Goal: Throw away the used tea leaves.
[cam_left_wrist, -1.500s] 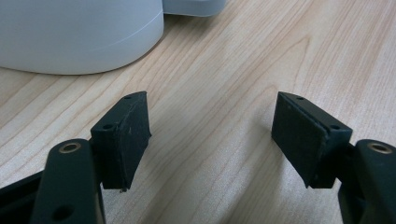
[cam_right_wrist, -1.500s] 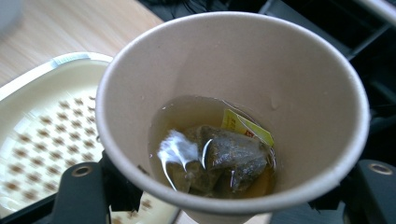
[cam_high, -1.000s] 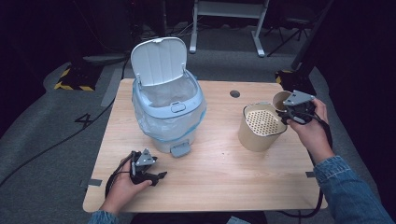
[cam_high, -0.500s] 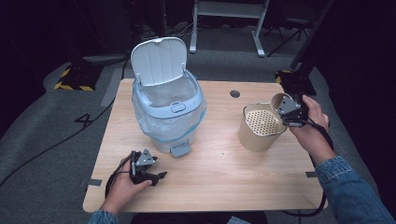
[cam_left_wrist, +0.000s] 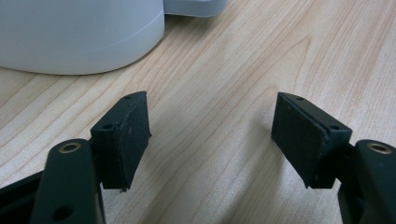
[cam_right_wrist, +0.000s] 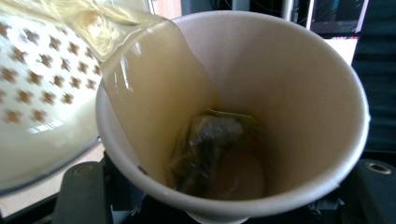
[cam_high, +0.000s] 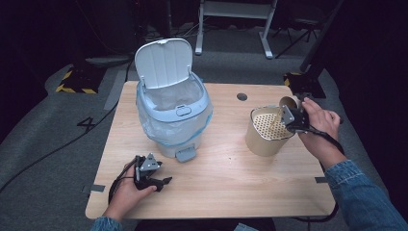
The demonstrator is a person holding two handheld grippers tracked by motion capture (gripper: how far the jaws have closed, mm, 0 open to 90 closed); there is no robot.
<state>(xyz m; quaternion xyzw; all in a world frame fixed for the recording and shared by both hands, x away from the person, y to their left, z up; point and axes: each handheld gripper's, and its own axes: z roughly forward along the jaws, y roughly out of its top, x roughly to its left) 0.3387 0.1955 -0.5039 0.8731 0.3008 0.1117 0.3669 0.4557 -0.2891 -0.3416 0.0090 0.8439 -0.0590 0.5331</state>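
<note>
My right gripper is shut on a paper cup and holds it tipped over a tan round container with a perforated strainer lid. In the right gripper view the paper cup pours yellowish tea onto the holed lid, and a dark tea bag lies inside the cup. My left gripper rests on the table near its front left edge. Its jaws stand open over bare wood, with nothing between them.
A pale blue pedal bin with its lid raised and a plastic liner stands at the table's left middle; its base shows just beyond the left jaws. A cable hole sits at the back of the table. Dark floor surrounds the table.
The right hand has shifted left and tipped the paper cup over the tan container, and liquid now pours out. The left hand has not moved.
</note>
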